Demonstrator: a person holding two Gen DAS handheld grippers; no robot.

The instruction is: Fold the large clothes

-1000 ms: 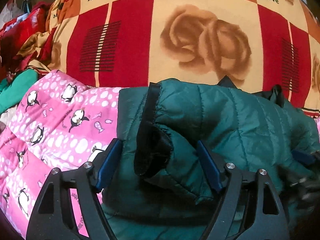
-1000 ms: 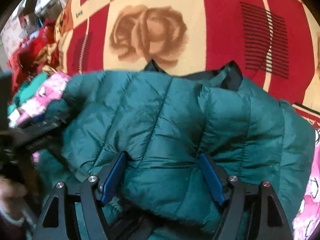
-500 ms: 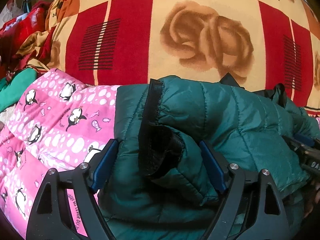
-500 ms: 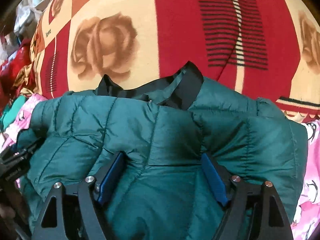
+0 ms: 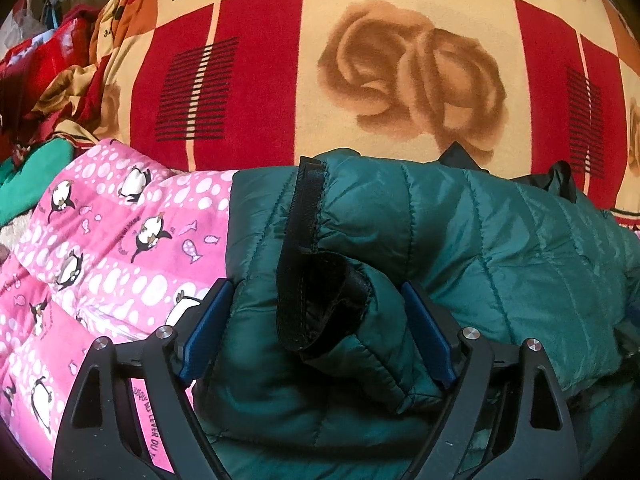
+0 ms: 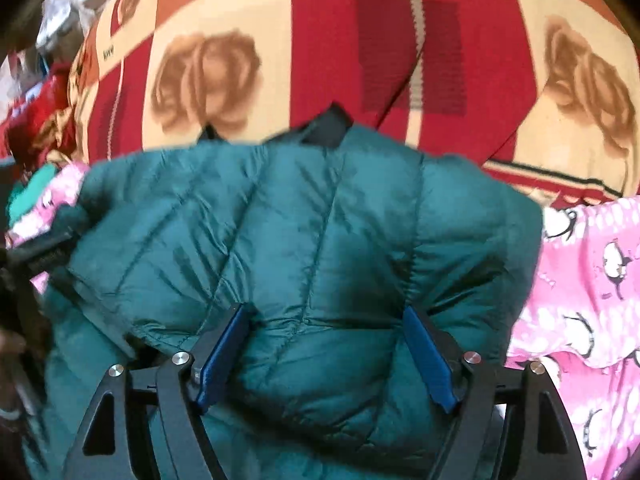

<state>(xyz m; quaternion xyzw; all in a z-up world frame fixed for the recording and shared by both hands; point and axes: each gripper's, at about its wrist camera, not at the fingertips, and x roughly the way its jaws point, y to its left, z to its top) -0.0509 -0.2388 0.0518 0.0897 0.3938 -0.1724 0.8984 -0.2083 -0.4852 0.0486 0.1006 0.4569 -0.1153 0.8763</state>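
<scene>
A dark green quilted jacket (image 5: 500, 248) lies bunched on a pink penguin blanket (image 5: 100, 240). Its black-lined cuff (image 5: 316, 300) sticks up in the left wrist view. My left gripper (image 5: 316, 332) has this bunched sleeve between its blue pads (image 5: 206, 332). Its jaws are opening, and the puffy fabric still touches both pads. My right gripper (image 6: 324, 356) grips a thick fold of the jacket (image 6: 320, 240), whose seams crease at its pads (image 6: 224, 352). The jacket's black collar (image 6: 328, 124) points away from me. The left gripper's black frame (image 6: 36, 256) shows at the left edge of the right wrist view.
A red and cream bedspread with brown roses (image 5: 412, 80) covers the bed beyond the jacket. Crumpled red and teal clothes (image 5: 40, 92) are piled at the far left. The pink blanket (image 6: 588, 300) also spreads to the jacket's right.
The right gripper has swung to the right with its fold, and more pink blanket now shows on that side. Both pairs of jaws stand a little wider. The left gripper has stayed in place.
</scene>
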